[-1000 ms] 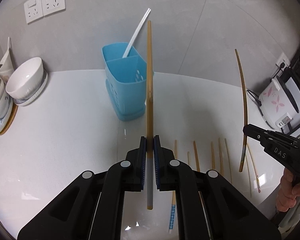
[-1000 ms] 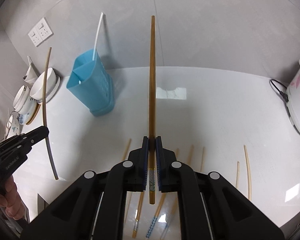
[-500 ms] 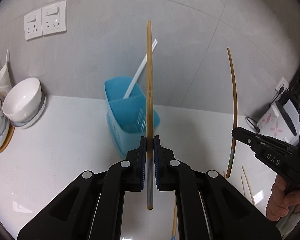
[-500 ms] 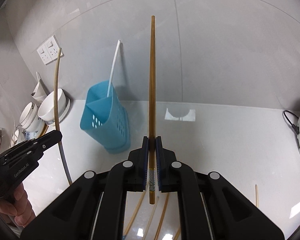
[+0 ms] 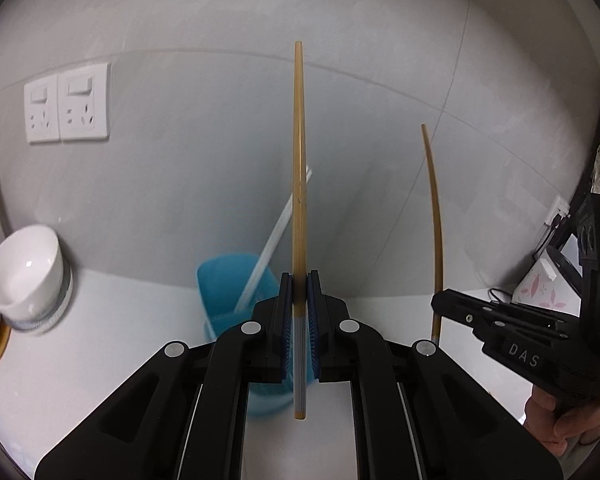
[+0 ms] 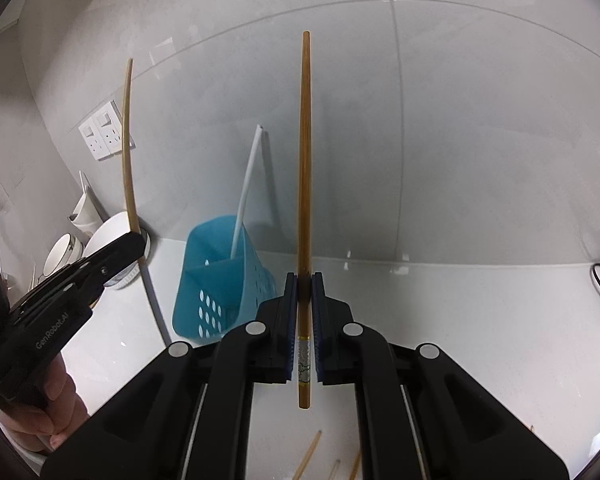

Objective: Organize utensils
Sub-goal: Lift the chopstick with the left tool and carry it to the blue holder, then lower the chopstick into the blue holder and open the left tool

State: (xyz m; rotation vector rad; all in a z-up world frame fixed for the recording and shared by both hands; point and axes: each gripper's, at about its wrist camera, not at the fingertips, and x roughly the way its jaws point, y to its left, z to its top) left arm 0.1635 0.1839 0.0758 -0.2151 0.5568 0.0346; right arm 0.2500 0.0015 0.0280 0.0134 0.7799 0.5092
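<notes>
Bamboo chopsticks, one clamped in each claw: left claw [image 5: 300, 312] and right claw [image 6: 304, 312] both grip near the butt. With the blue holder [image 6: 220, 288] at lower centre of frame, we tip each point down over a compartment before releasing.

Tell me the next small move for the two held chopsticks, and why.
Probably carry both on over the blue plastic utensil holder and tip them down: the left gripper and right gripper each clamp a wooden chopstick, neither yet in the holder.
</notes>
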